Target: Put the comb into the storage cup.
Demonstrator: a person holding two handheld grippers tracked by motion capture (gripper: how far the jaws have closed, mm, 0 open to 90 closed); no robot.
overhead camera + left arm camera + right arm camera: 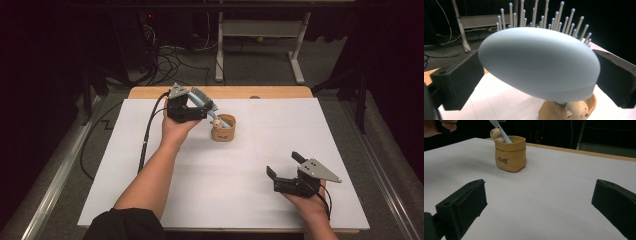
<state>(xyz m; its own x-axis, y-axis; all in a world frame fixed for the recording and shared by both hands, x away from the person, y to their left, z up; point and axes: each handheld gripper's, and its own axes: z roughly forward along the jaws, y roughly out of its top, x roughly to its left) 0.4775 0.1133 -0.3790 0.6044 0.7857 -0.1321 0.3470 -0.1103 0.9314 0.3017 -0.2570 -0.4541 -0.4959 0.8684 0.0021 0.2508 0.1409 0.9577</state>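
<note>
Hairbrush (202, 99), pale blue, sits between the jaws of the left gripper (200, 111) toward the far edge of the counter (210, 200), a little left of its middle. In the left gripper view the smooth rounded back of the brush head (539, 67) faces the camera, with ball-tipped bristles (554, 20) standing up behind it. The two black jaws stand on either side of the head; the left one shows a narrow gap, and whether the right one touches is hard to tell, so the grip looks released rather than clenched. The person's left hand (175, 127) carries this gripper, forearm reaching in from the near edge.

Just right of it stands a small tan pot (223, 128) shaped like a sack, upright on the white surface. The brush's handle end leans down into its mouth, and a little bear figure (216, 121) perches on the rim beside the handle. The right gripper view shows dark lettering (504, 159) on the pot's side.

Well apart, near the counter's near right corner, the right gripper (285, 170) rests low in the person's right hand (312, 202). Its jaws are spread wide with nothing between them, pointing across the bare white surface toward the pot.
</note>
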